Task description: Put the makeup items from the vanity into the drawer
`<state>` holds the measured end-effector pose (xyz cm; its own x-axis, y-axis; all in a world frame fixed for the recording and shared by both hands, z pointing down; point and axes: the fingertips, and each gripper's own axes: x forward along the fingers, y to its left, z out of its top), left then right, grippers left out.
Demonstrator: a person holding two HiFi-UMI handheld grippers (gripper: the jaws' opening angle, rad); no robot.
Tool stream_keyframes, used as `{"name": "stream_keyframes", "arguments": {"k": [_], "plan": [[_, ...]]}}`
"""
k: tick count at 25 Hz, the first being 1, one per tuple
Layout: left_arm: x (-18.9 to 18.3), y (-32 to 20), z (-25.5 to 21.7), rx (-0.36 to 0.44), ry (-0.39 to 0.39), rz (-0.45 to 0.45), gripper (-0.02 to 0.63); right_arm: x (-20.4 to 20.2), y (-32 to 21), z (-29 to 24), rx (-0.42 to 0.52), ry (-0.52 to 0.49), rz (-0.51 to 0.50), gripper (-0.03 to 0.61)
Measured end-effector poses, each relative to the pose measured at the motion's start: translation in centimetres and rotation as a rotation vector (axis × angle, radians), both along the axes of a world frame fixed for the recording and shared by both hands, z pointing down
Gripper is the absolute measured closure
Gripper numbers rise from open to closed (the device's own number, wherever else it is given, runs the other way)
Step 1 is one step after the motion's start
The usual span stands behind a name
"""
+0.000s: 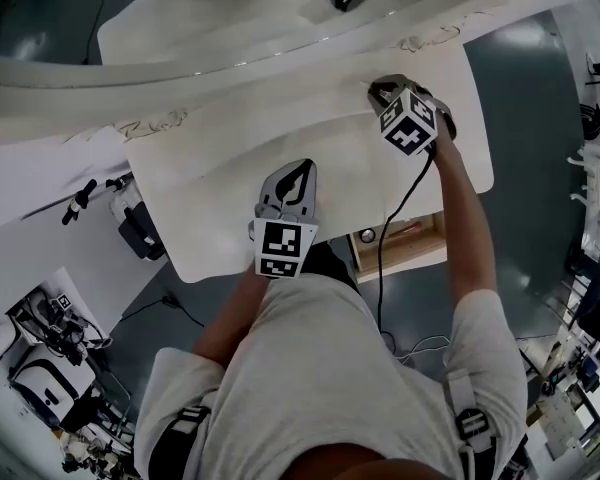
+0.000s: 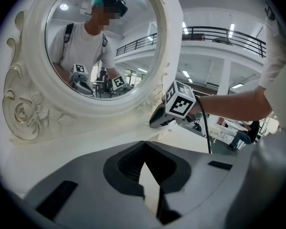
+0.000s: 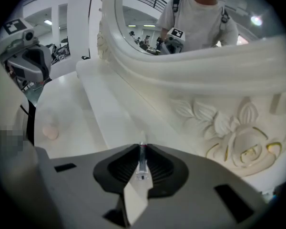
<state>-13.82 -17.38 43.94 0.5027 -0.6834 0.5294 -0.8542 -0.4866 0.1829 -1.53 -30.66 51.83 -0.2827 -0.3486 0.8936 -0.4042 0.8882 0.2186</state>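
Note:
My right gripper [image 1: 385, 90] is at the back right of the white vanity top [image 1: 230, 168], close to the carved mirror base [image 3: 238, 128]. In the right gripper view its jaws are shut on a slim clear makeup tube [image 3: 142, 160] with a red band, which stands upright between the tips. A small pale pink round item [image 3: 51, 131] lies on the vanity to its left. My left gripper [image 1: 298, 168] hovers over the front middle of the vanity, jaws shut with nothing between them. The open drawer [image 1: 420, 253] sticks out under the front right edge, with a round item [image 1: 367, 235] inside.
The round mirror [image 2: 100, 37] in its ornate white frame stands along the back of the vanity. A black cable [image 1: 382, 258] hangs from the right gripper across the drawer. Equipment and cables crowd the floor at the left [image 1: 50, 338].

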Motion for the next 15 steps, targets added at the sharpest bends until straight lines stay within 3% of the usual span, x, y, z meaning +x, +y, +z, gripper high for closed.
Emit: {"name": "stream_keyframes", "arguments": {"k": [8, 15], "plan": [[0.4, 0.4, -1.6, 0.039, 0.003, 0.005, 0.609, -4.3, 3.5, -4.2, 0.075, -0.177, 0.075, 0.515], [0.7, 1.6, -1.8, 0.053, -0.003, 0.017, 0.609, -4.9, 6.5, -6.4, 0.112, -0.287, 0.19, 0.515]]}}
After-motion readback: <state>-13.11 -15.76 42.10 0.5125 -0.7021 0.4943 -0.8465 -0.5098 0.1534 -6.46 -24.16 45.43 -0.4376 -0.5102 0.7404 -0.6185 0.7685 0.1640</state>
